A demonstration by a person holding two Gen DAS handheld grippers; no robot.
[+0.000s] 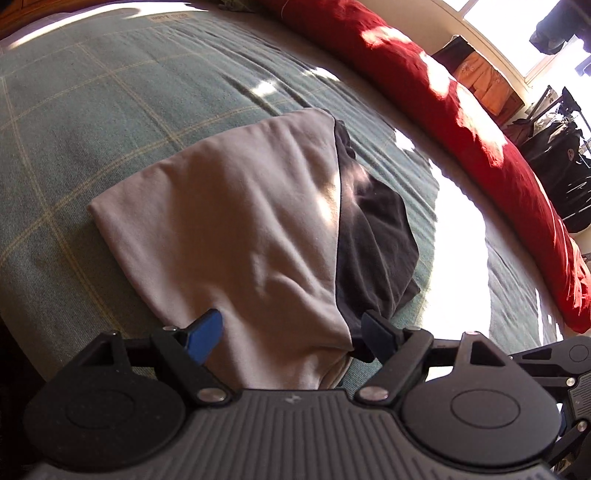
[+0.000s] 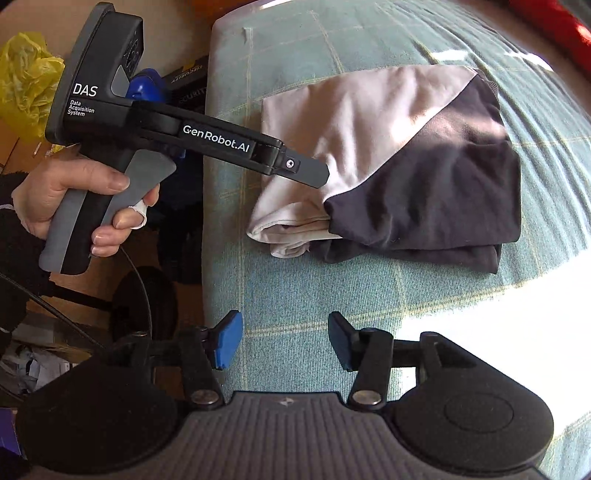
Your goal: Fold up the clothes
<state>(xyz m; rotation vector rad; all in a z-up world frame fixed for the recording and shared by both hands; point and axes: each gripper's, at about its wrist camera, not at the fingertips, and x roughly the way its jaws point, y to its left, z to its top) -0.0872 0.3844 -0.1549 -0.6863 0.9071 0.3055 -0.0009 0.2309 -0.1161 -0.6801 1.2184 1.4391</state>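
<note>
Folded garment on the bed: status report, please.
Both hand-held grippers open, left, right, holding nothing. White-and-black garment lies folded on green bedcover. Nothing in the way.

The left gripper [image 2: 314, 173], seen from the right wrist camera, carries white lettering: "DAS" in large letters on its grey rear housing, with "Data Acquisition System" in small print beneath it, and "GenRobot.AI" along its black arm. Behind it, a dark box [image 2: 188, 83] shows partly hidden pale letters, something like "SECURITY". On the green checked bedspread [image 1: 110, 110], a small sewn label [image 1: 166, 17] is too blurred to read.
</note>
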